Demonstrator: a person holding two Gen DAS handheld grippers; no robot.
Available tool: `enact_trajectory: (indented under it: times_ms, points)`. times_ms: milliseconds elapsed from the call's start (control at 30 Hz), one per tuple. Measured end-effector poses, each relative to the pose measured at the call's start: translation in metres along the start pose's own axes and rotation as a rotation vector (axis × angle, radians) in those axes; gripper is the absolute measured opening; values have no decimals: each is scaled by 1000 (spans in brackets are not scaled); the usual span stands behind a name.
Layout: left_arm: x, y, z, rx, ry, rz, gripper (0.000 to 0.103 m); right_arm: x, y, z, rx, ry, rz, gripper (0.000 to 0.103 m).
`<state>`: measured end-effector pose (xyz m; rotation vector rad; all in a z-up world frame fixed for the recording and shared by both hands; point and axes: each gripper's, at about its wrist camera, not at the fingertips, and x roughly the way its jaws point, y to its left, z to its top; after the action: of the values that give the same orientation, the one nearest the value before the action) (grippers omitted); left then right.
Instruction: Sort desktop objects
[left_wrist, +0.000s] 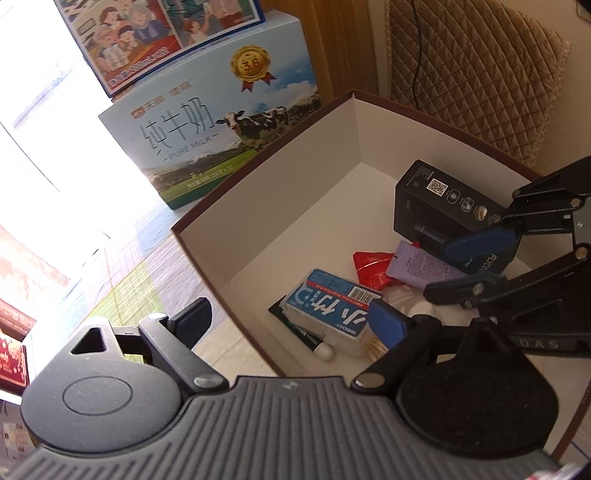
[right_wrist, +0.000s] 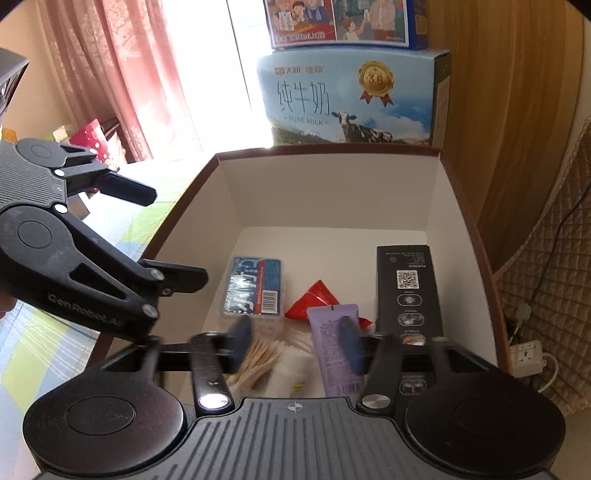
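Now both my tongs hang over the brown-rimmed box (right_wrist: 476, 236). Left gripper (left_wrist: 291, 317) spread wide, empty, straddling the box's near left wall. Right gripper (right_wrist: 295, 341) half parted, nothing pinched; purple tube (right_wrist: 334, 347) lies on the box floor between its pads, at the near edge. Black carton (right_wrist: 406, 288) lies along the right wall. Blue tissue pack (right_wrist: 253, 286) sits left of centre, red packet (right_wrist: 314, 301) between pack and carton. Cotton swabs (right_wrist: 258, 360) near the front edge. Milk carton (right_wrist: 347, 103) stands behind the far wall.

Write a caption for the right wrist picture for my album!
Open right tongs hover over a purple tube inside the white sorting box.
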<state>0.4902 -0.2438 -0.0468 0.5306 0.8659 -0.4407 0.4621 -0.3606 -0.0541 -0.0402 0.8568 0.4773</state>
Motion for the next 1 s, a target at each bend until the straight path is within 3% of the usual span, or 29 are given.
enact_trajectory:
  times_ms: [100,367,567,1000]
  points:
    - [-11,3,-5,-42,-8,-2,91,-10,0,-4,6,-11,16,73]
    - [-46,0,-24,-164,-16,9,93,-48,5,-20,20,-79,-16,101]
    - [-74,-7,-37,-248,-29,55,100,-70,11,-30,32,-99,-63,101]
    - [-123,-32,-71,-361,-59,137,102,-104,32,-60,42,-98,-73,101]
